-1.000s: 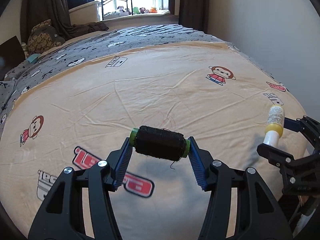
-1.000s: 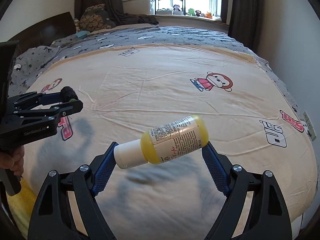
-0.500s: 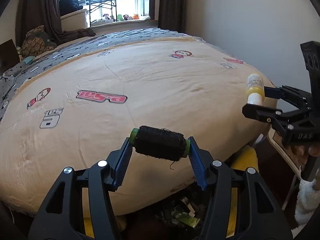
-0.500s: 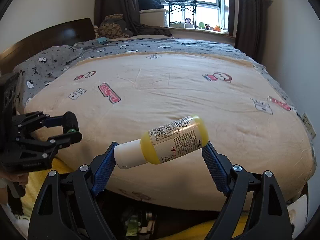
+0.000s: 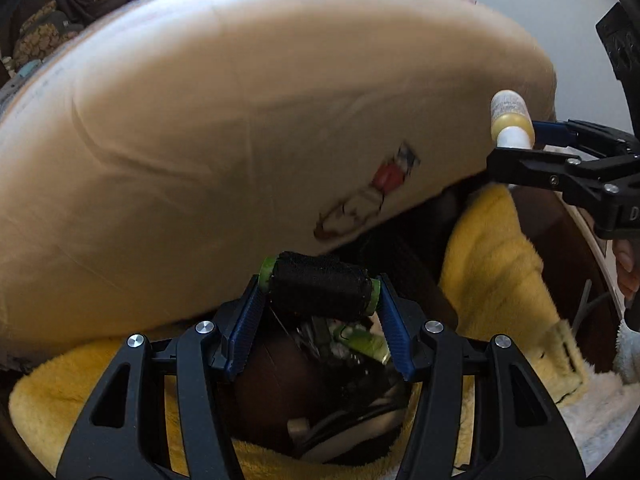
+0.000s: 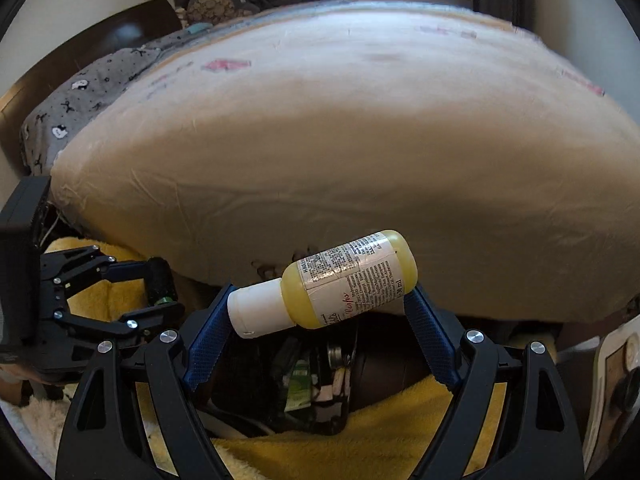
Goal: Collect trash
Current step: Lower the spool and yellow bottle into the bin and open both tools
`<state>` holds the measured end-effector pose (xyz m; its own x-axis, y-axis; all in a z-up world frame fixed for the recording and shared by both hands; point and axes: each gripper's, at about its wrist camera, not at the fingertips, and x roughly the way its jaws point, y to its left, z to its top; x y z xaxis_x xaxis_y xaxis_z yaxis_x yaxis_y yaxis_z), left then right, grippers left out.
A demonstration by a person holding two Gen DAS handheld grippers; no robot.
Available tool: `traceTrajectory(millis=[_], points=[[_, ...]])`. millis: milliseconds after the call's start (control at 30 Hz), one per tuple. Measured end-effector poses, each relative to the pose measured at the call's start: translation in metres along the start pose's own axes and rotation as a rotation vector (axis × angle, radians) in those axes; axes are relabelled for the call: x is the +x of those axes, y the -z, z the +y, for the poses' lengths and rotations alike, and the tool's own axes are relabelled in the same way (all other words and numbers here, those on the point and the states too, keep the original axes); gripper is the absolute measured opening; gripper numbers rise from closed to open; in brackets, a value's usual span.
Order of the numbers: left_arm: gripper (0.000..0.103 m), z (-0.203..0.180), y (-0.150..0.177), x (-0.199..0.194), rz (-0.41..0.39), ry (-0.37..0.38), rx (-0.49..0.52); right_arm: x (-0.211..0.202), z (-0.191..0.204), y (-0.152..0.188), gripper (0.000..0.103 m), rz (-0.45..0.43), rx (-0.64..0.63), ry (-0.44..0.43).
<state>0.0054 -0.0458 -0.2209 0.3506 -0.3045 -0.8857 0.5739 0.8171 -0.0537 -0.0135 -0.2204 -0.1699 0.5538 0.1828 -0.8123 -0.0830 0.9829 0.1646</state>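
Note:
My left gripper (image 5: 319, 294) is shut on a black thread spool (image 5: 318, 290) with green ends, held in the air over a dark trash bin (image 5: 352, 396) on the floor by the bed. My right gripper (image 6: 320, 300) is shut on a small yellow bottle (image 6: 344, 280) with a white cap, also above the bin (image 6: 304, 384). The bin holds several wrappers and scraps. The right gripper with the bottle (image 5: 510, 122) shows at the right of the left wrist view. The left gripper with the spool (image 6: 160, 280) shows at the left of the right wrist view.
The bed with a cream sheet (image 6: 360, 140) fills the space beyond both grippers. A yellow fuzzy blanket (image 5: 500, 272) lies around the bin. A white fluffy rug (image 5: 600, 412) lies at the right. A dark headboard (image 6: 100, 48) stands far left.
Both grippers have pulled back off the bed and dropped lower, each still holding its item. The bed's side and the bin below have come into view.

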Motion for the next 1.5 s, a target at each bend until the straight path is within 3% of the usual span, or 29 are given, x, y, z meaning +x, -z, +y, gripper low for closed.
traceTrajectory(millis=[333,533,700,767,900,1000,1200,1500], points=[[0.053,0.01,0.019,0.069,0.189,0.081,-0.065,0.084,-0.008,0.035,0.085,0.246,0.106,-0.01],[0.053,0.012,0.024,0.097,0.262,0.134,-0.083,0.106,-0.013,0.043,0.085,0.305,0.15,-0.031],[0.054,0.011,0.026,0.105,0.27,0.152,-0.087,0.114,-0.017,0.044,0.085,0.319,0.173,-0.054],[0.064,0.012,0.027,0.104,0.271,0.145,-0.089,0.115,-0.017,0.043,0.085,0.323,0.168,-0.054],[0.076,0.01,0.025,0.097,0.247,0.115,-0.091,0.114,-0.017,0.039,0.096,0.305,0.177,-0.029],[0.083,0.011,0.02,0.084,0.207,0.088,-0.089,0.102,-0.02,0.033,0.098,0.269,0.188,-0.006],[0.095,0.019,0.004,0.031,0.066,0.016,-0.084,0.06,-0.024,0.01,0.099,0.162,0.16,0.075],[0.095,0.026,-0.037,-0.065,-0.151,-0.108,-0.127,-0.025,-0.006,-0.034,0.099,-0.071,0.095,0.197]])
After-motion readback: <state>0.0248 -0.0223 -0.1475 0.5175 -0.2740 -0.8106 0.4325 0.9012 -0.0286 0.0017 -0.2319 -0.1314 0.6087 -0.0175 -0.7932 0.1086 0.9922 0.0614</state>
